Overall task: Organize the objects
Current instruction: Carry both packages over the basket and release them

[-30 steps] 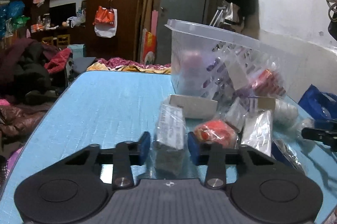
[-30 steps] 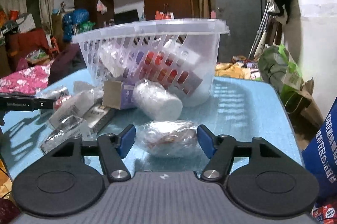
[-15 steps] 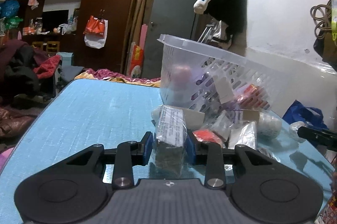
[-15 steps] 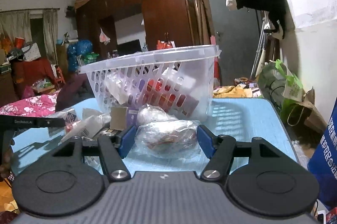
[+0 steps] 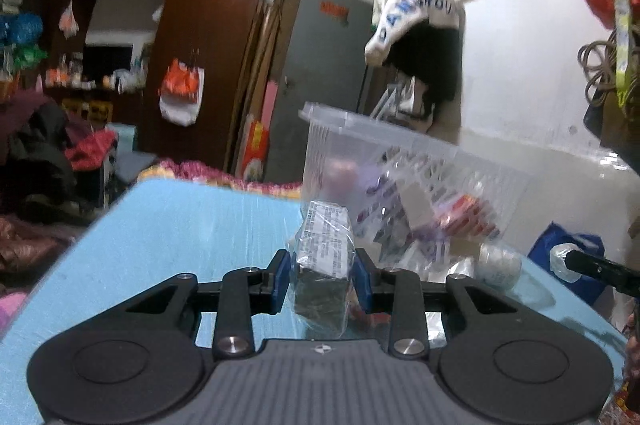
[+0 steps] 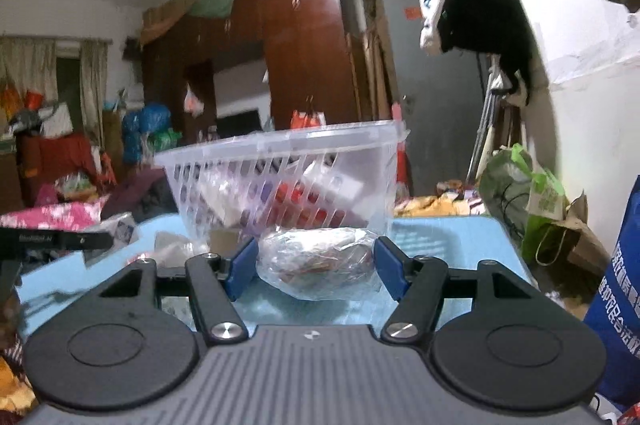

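Basket (image 6: 280,161) mouth open above | packet pile (image 5: 460,257) crowds its base | blue tabletop (image 5: 192,225) bare left

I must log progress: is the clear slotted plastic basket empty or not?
Not empty. Red and white packets show through the clear slotted plastic basket's wall.

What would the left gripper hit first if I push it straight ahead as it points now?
Probably the clear slotted basket. The left gripper, shut on a wrapped box, points at the basket's near wall, with only blue table between; depth is hard to judge.
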Available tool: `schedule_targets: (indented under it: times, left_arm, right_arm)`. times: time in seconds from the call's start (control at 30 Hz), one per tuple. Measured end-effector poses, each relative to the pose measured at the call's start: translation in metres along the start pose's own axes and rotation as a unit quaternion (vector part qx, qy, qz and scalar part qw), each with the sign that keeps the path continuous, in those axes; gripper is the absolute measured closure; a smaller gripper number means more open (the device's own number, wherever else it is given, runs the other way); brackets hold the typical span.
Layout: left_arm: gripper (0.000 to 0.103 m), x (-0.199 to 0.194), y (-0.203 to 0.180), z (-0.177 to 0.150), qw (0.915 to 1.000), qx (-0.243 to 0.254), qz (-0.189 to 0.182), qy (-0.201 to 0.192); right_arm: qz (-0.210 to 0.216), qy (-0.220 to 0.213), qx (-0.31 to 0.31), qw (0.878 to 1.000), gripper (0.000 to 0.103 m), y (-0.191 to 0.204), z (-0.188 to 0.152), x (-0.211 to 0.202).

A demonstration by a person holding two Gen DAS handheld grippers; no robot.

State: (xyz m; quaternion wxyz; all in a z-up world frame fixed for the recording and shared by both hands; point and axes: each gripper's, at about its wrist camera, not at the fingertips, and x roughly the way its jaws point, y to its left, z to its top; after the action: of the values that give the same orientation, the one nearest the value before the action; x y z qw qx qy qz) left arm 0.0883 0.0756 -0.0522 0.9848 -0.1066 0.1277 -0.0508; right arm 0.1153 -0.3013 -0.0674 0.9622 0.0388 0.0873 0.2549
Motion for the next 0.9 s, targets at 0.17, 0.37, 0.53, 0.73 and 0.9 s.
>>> schedule_targets:
  times: [0.17,0.37,0.53,0.73,0.9]
  left_arm:
    - [0.065,-0.022,-0.037,0.051,0.9965,0.032,-0.02,-0.074]
    - [0.065,0.052,-0.078,0.155,0.9969,0.036,-0.066,-0.024]
    - [0.025,0.117,-0.081,0.162,0.9967,0.023,-0.062,0.047]
    - [0.015,0.075,-0.064,0.143,0.9964,0.018,-0.082,0.001]
    - [0.008,0.034,-0.055,0.095,0.9969,0.044,-0.058,0.029]
  right_arm:
    - [0.018,-0.065,0.003,0.998,0.036,0.011,0.036,-0.011]
    - [0.004,-0.052,-0.09,0.995,0.036,0.045,0.143,0.049]
    - [0.013,0.034,-0.089,0.995,0.032,0.037,0.162,0.124]
    - [0.0,0.022,-0.06,0.998,0.002,0.024,0.141,0.101]
    - [0.054,0.058,0.006,0.997,0.0,0.018,0.084,0.044]
